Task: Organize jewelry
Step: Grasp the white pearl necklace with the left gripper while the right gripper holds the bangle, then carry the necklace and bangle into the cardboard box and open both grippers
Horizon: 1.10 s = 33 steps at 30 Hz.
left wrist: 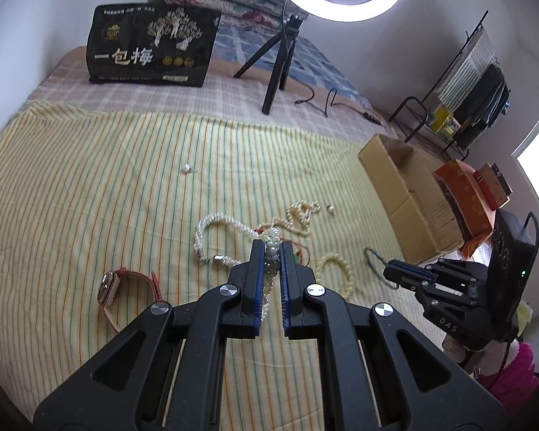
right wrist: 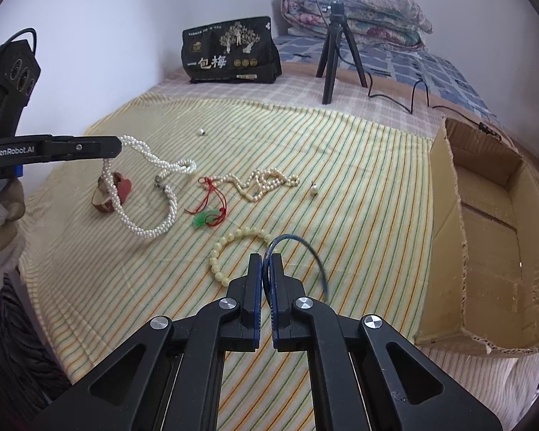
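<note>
From the left wrist I see my left claw (left wrist: 272,251) clenched on the twisted pearl necklace (left wrist: 212,224), which trails off to 10 o'clock over the striped bed sheet (left wrist: 90,186), with the red-strapped watch (left wrist: 107,287) at 8 o'clock and my right claw (left wrist: 390,272) at 3 o'clock. From the right wrist, my right claw (right wrist: 266,262) grips a thin blue bracelet (right wrist: 305,248) arching to 2 o'clock, just beside the cream bead bracelet (right wrist: 222,248), while the cardboard box (right wrist: 445,222) sits at 3 o'clock.
</note>
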Available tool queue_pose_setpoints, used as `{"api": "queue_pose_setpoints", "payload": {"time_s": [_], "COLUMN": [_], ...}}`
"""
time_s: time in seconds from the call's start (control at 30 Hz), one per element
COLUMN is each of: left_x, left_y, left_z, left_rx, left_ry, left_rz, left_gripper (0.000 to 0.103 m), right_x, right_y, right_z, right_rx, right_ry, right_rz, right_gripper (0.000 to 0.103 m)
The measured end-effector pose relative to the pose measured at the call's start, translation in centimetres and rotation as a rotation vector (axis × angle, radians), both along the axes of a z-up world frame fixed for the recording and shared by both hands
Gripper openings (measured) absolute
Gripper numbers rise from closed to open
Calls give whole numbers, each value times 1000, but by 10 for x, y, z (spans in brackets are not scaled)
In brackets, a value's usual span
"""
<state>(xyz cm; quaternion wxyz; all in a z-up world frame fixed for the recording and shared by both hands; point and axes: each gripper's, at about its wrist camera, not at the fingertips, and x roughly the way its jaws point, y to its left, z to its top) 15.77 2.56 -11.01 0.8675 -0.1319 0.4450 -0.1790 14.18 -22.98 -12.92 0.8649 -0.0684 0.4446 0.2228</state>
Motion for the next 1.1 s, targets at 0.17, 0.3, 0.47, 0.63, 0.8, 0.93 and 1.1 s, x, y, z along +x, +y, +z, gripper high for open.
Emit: {"api": "queue_pose_setpoints", "payload": {"time_s": [0.17,0.3,0.47,0.63,0.8,0.93,1.1], "left_x": [-1,-6,-9,-13,-13,-12,-5], "left_y": [2,2,-2,-12,-24,-41,-70], "left_z": [21,38,54,75,96,116,138], "left_rx": [-12,-28,-49,-67,-99,-105,-108], "left_ry": [-50,-87,-116,-152,-178,-211,-249], "left_rz": [11,17,17,-1,-19,-41,-84], "left_gripper": [6,6,6,6,6,6,6], "right_x": [-1,-2,-3,-5,-4,-2,-1], "right_y": [-4,-5,-4,-9,-20,-38,-65], "right_z": [15,26,35,45,53,62,70], "right_rx": [16,28,32,36,45,69,81], "right_ry": [-46,-73,-99,-129,-157,-181,-209], "right_rz": [-23,-30,-37,-49,-81,-124,-191], "right_gripper": [2,2,2,2,2,2,2]}}
